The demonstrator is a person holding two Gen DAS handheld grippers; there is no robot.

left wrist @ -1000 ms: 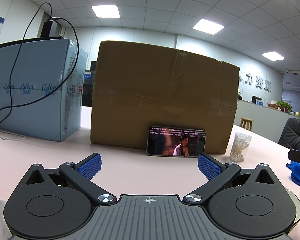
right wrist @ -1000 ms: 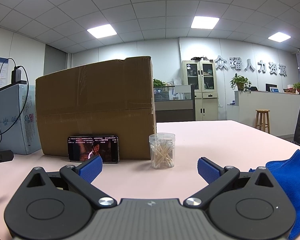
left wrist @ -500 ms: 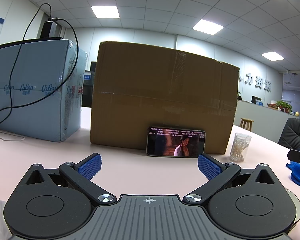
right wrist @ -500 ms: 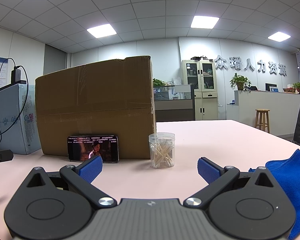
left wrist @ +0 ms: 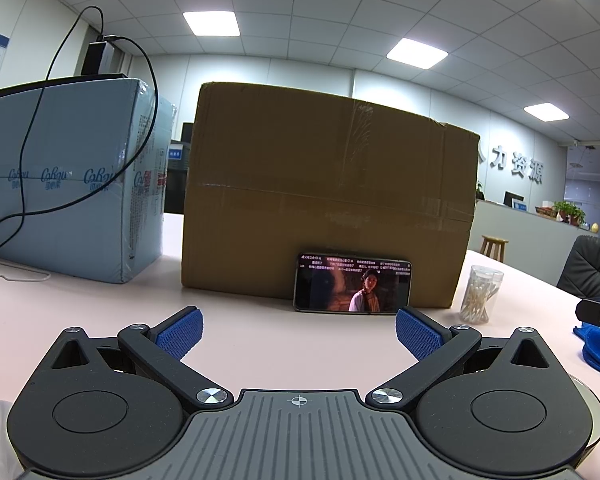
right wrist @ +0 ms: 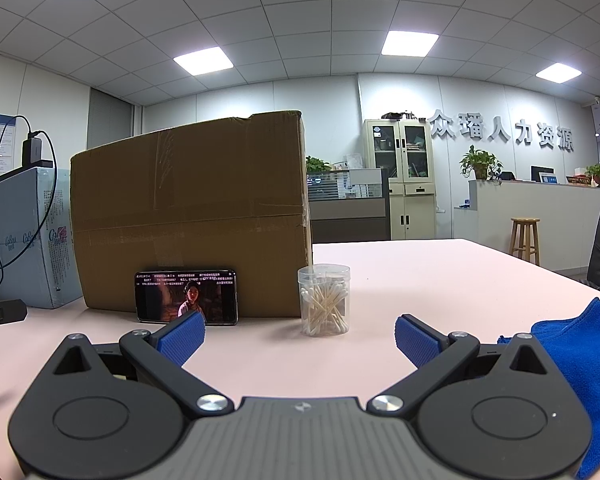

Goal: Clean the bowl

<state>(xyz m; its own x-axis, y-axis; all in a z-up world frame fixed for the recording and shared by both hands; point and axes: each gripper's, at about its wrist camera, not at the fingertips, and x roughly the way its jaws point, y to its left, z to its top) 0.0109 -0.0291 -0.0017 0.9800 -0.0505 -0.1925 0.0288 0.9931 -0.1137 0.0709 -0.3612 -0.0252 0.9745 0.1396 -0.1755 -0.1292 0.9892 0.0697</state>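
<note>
Left wrist view: the left gripper (left wrist: 299,330) is held low over a pink table (left wrist: 100,320), blue pads spread wide, nothing between them & nothing touched. A cardboard box (left wrist: 328,196) is seen ahead, w/ a smartphone (left wrist: 353,283) leaned against its front, video playing. A pale blue carton (left wrist: 68,184) sits to the left, a cable draped over it. A clear tub of cotton swabs (left wrist: 482,294) stands right of the box. At the lower right edge, a sliver of metallic rim (left wrist: 596,420) is glimpsed behind the gripper body; probably the bowl, but it cannot be confirmed.

Right wrist view: the right gripper (right wrist: 299,332) is likewise wide open & empty, hovering over the table. A blue cloth (right wrist: 580,356) lies just beside its right finger, not gripped. The swab tub & phone are seen ahead.

Step judged: start, nothing yet picked up. Next move likely calls for the cloth to be gripped by the right & the bowl steadied by the left.
</note>
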